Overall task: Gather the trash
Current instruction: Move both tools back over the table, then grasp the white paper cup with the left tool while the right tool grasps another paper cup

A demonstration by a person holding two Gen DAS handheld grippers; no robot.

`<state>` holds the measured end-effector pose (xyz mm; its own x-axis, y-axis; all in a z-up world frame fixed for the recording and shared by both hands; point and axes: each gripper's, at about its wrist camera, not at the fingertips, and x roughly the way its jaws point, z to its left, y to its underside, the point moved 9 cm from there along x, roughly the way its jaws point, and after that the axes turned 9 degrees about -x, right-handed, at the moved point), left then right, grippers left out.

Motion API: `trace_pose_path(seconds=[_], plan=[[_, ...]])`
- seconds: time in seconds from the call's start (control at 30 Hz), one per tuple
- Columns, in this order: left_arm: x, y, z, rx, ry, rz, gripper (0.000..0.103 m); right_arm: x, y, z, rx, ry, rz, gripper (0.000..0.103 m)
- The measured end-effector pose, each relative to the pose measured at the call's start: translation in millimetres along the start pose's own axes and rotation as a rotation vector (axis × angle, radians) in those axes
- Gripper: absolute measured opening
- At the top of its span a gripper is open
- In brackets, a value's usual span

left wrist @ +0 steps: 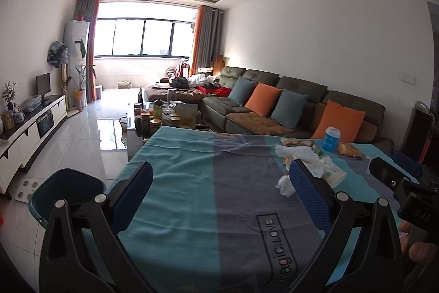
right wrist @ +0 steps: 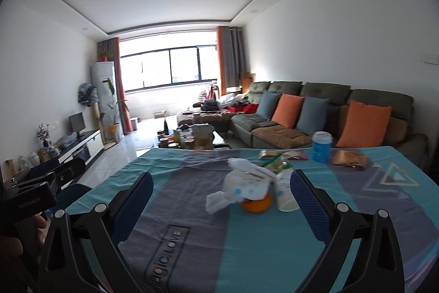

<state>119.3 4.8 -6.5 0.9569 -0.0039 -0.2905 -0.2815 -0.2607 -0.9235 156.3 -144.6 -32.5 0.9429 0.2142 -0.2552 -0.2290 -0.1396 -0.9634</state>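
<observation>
Trash lies on the table's teal and grey cloth. Straight ahead in the right wrist view are a crumpled white tissue, a white printed wrapper resting on an orange, and a small white cup. Behind them stand a blue cup, a gold packet and snack wrappers. My right gripper is open, just short of the tissue. My left gripper is open over bare cloth, with the tissue by its right finger. A dark teal bin sits beside the table's left edge.
A coffee table crowded with jars stands beyond the table's far edge. A green sofa with orange and blue cushions runs along the right wall. A TV cabinet lines the left wall, with tiled floor between.
</observation>
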Motion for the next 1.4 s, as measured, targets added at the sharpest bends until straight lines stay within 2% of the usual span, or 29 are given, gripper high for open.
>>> trace_pose_path(seconds=[0.17, 0.47, 0.8, 1.13, 1.4], plan=[[3, 9, -16, 0.005, 0.039, 0.016, 0.098, -14, 9, -12, -0.005, 0.051, 0.002, 0.096], [-4, 18, -29, 0.019, 0.064, 0.0, 0.098, -27, 27, -15, 0.002, 0.079, 0.043, 0.096], [-5, 20, -40, 0.053, 0.099, 0.007, 0.098, -24, 23, -22, 0.002, 0.1, 0.044, 0.096], [56, 35, -63, 0.074, 0.147, 0.127, 0.098, 22, 25, -60, 0.026, 0.104, 0.114, 0.096], [109, 45, -99, 0.152, 0.181, 0.16, 0.098, 67, 24, -99, 0.055, 0.114, 0.177, 0.096]])
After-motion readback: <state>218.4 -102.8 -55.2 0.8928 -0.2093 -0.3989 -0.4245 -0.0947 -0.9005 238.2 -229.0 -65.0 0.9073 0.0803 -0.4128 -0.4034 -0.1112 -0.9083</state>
